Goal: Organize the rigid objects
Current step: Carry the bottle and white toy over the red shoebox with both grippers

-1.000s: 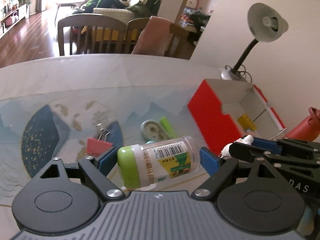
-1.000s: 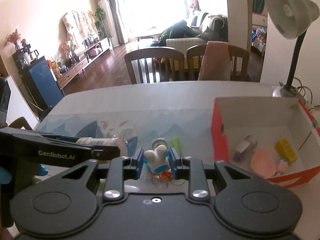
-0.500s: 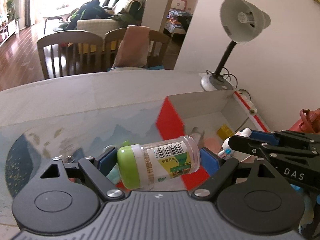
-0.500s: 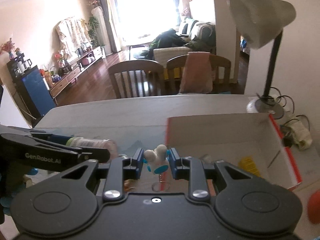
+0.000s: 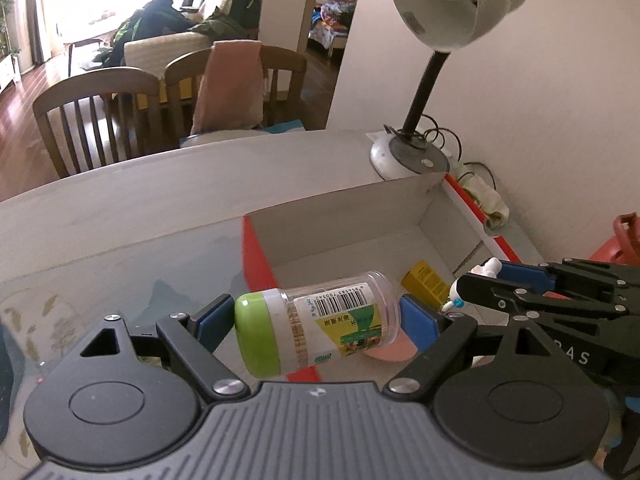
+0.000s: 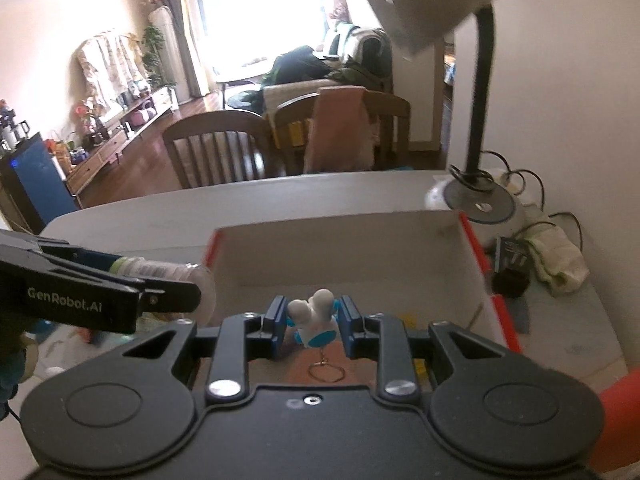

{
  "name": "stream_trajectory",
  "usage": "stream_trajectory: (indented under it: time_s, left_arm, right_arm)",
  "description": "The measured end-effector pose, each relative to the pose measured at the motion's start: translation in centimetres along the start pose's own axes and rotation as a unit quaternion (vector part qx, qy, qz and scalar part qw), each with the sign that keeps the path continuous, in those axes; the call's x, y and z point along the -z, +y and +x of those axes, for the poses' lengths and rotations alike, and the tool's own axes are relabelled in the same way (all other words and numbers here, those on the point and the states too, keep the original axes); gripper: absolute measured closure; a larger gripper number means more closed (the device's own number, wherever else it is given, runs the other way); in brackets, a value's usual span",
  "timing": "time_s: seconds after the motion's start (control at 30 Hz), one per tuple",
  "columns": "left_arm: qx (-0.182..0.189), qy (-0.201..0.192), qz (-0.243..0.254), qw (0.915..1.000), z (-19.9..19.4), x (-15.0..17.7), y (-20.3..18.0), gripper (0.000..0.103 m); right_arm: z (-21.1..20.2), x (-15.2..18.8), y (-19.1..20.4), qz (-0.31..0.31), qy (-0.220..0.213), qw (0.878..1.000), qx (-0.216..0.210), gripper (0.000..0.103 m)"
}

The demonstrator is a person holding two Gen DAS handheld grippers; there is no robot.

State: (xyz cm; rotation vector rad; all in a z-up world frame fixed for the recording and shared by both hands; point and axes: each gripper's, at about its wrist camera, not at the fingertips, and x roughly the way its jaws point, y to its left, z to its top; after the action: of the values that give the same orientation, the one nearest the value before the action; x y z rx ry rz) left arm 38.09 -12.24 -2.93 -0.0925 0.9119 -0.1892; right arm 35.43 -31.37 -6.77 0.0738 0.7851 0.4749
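My left gripper (image 5: 316, 322) is shut on a clear toothpick jar (image 5: 320, 322) with a green lid, held sideways above the near left corner of a red and white cardboard box (image 5: 256, 256). My right gripper (image 6: 312, 320) is shut on a small white and blue toy keychain (image 6: 312, 320) and holds it over the box (image 6: 472, 248). The right gripper shows in the left wrist view (image 5: 476, 280), the left gripper and jar in the right wrist view (image 6: 168, 272). A yellow block (image 5: 426, 282) and a pink flat piece (image 5: 390, 350) lie in the box.
A desk lamp (image 5: 416, 156) stands just behind the box. Cables, a cloth (image 6: 560, 256) and a dark item lie to the box's right by the wall. A red object (image 5: 624, 240) is at far right. Wooden chairs (image 5: 92, 120) stand behind the table (image 5: 160, 200).
Both grippers moved right and forward with their objects, from over the patterned mat to over the box. The lamp is now much closer.
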Motion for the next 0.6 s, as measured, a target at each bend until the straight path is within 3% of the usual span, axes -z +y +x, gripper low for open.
stream_trajectory:
  time_s: [0.3,0.6]
  left_arm:
    - [-0.015,0.022,0.017,0.9995,6.2,-2.5,-3.6,0.014]
    - [-0.008,0.068,0.019,0.9974,12.7,-3.8,-6.4,0.014]
  right_arm:
    - [2.4,1.3,-4.0,0.017,0.018,1.0,0.019,0.077]
    - [4.8,2.7,-4.9,0.011,0.044,0.999,0.01,0.077]
